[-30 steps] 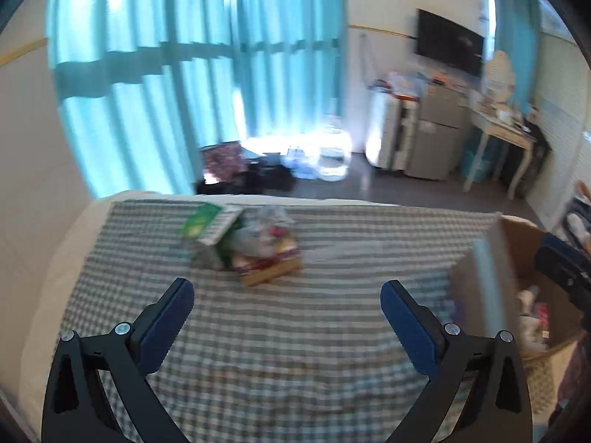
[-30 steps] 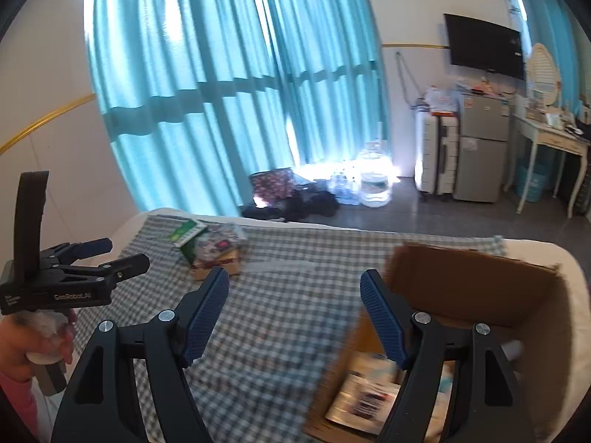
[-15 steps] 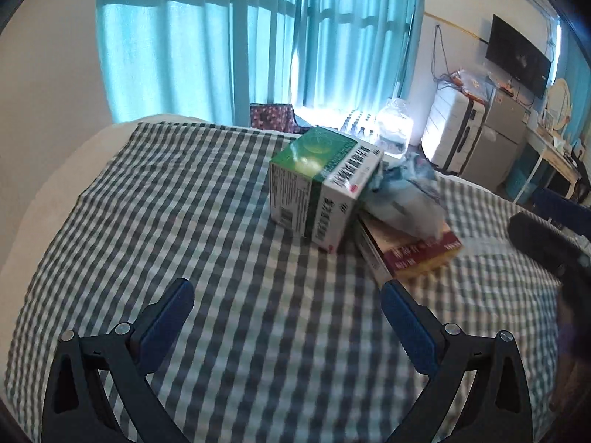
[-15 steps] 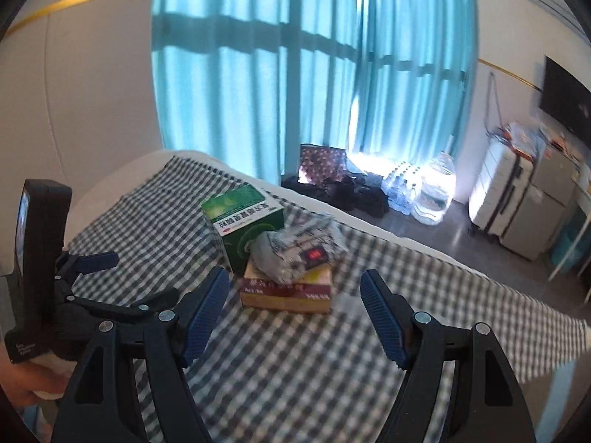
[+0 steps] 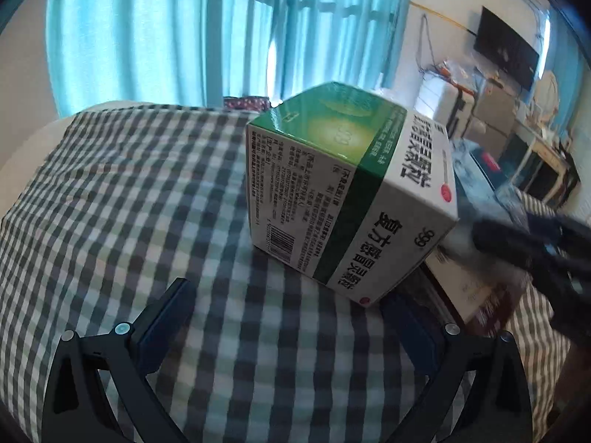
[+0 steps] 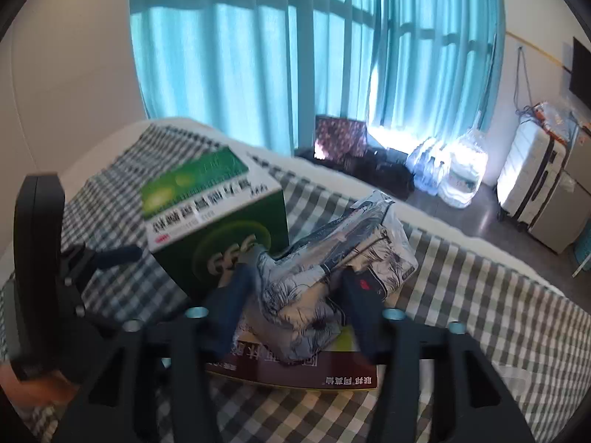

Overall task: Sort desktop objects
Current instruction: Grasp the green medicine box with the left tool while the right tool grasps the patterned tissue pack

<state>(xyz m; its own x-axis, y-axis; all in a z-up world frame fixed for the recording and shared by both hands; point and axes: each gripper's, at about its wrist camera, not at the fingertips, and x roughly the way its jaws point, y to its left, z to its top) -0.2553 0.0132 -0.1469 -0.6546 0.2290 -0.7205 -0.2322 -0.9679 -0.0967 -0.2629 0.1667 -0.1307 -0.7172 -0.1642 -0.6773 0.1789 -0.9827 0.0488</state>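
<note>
The green box (image 5: 347,199) stands on the checked cloth (image 5: 122,199); all positions below refer to it. Just right of it, touching, a crinkled bag (image 6: 332,269) lies on a flat maroon box (image 6: 295,373). The right gripper (image 6: 291,295) is closing, jaws either side of the bag; firm contact cannot be confirmed. The left gripper (image 5: 288,317) stands wide and empty, just short of the box's near corner. Risks, as judged: the soft bag may slip or drag the maroon box; the two grippers, working close together, may collide.
</note>
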